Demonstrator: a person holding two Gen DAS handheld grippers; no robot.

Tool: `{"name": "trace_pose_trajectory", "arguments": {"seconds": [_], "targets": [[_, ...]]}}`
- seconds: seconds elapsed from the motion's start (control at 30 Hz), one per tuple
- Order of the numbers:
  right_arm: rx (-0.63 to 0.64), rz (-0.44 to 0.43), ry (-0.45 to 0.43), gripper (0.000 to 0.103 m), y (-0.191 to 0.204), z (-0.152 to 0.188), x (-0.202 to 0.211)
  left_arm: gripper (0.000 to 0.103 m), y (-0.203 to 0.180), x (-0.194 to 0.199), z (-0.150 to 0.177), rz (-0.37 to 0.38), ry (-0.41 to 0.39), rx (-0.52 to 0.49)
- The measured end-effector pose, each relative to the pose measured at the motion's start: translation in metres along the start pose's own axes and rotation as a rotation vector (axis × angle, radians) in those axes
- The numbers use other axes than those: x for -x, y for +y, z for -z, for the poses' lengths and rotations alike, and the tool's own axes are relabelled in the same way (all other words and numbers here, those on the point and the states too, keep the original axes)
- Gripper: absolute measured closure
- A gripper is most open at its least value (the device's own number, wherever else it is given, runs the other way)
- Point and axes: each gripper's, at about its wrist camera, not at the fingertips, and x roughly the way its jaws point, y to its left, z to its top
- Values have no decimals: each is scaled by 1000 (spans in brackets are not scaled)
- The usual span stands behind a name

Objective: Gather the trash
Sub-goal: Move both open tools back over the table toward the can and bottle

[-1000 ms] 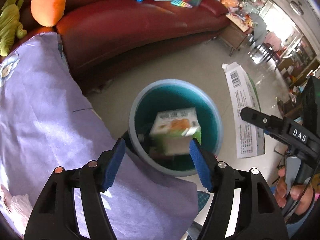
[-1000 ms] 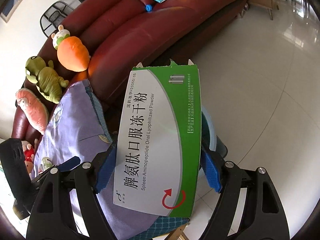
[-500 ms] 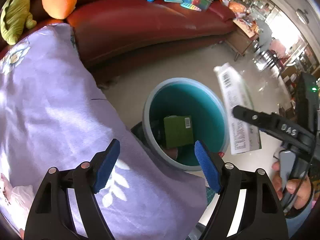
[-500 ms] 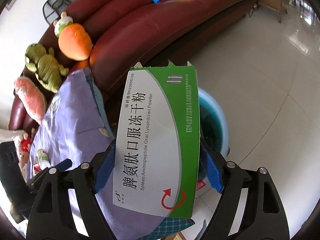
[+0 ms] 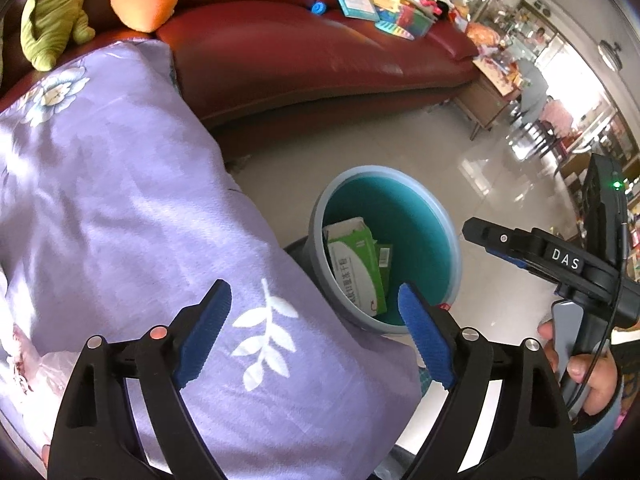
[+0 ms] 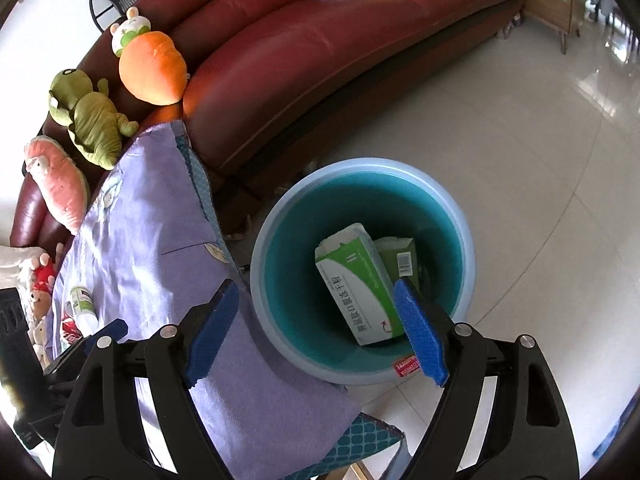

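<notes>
Inside the bin (image 6: 362,178), at twelve o'clock from the right gripper (image 6: 316,326), a white-green box (image 6: 356,280) leans, long axis running twelve to six. Both grippers are spread and empty; the left gripper (image 5: 316,330), its jaws just opened wider, hovers over the purple cloth (image 5: 120,200).

I see the bin (image 6: 362,270) on the floor (image 6: 520,152) in front of the sofa (image 6: 320,52), just right of the cloth-covered table (image 6: 160,248), with the long box (image 6: 360,284) leaning inside it against the smaller carton (image 6: 400,258) behind.
</notes>
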Motion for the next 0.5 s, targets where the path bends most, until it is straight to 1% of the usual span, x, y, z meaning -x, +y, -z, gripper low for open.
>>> {"name": "trace_pose_trajectory", "arguments": {"seconds": [0.2,0.3,0.5], "targets": [[23,2,2,27,16,5,7,16,20,20,9,-10,-23,30],[52,-3,9,27,33,10,7,16,34,32,14,-24,-41,54],[146,-17,30,27,80,25,4,15,79,64,27,-54,-83,138]]}}
